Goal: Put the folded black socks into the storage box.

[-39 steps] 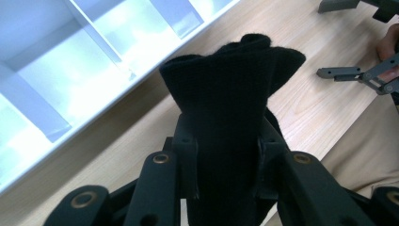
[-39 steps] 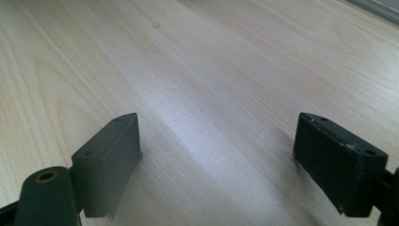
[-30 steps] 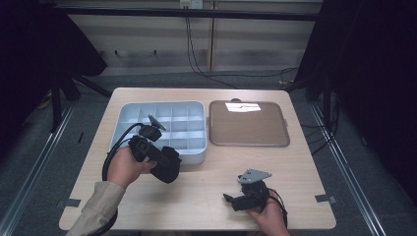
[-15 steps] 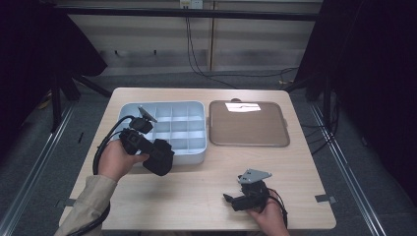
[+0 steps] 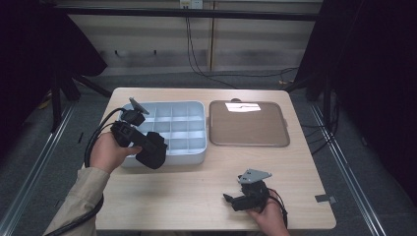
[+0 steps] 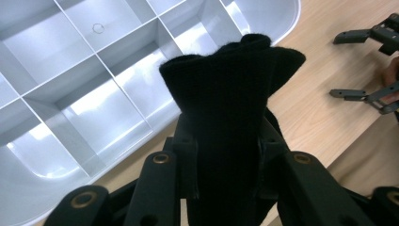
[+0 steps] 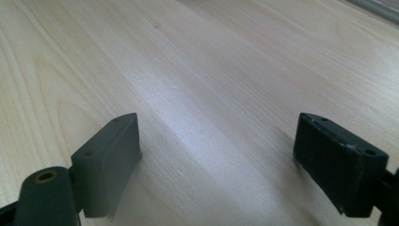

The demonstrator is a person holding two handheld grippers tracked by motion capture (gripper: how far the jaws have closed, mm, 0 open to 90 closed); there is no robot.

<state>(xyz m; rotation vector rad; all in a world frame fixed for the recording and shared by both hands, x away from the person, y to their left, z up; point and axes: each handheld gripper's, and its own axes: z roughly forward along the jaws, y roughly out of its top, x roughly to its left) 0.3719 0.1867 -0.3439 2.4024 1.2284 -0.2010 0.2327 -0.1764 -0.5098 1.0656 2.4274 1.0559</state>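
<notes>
Gripped in the person's left hand (image 5: 105, 151), the left gripper (image 5: 147, 147) has its jaws pressed against a piece of black cloth (image 6: 233, 108), which stands up between them in the left gripper view and spreads at the top. In the high view the same cloth hangs as a dark bundle over the near left corner of the pale grey divider tray (image 5: 189, 110), partly covering its front rim; whether it touches the tray I cannot tell. The tray has sixteen compartments in a four-by-four grid, and the ones that show look bare. Just to the tray's right, apart from it, lies one flat brown tray (image 5: 248, 130) with a bright strip of light reflected near its far edge. Both sit on the light wooden table (image 5: 196, 191). The left forearm, in a tan sleeve (image 5: 78, 196), comes in from the lower left and angles toward the tray, with a black cable looping from the gripper past the wrist. The right gripper (image 5: 236, 200) rests low near the front edge of the table, well apart from both trays, held by the right hand (image 5: 268, 219) and pointing to the left; its jaws stand wide apart in the right gripper view with nothing but bare wood between them. There are two grippers, two trays and one cloth.
</notes>
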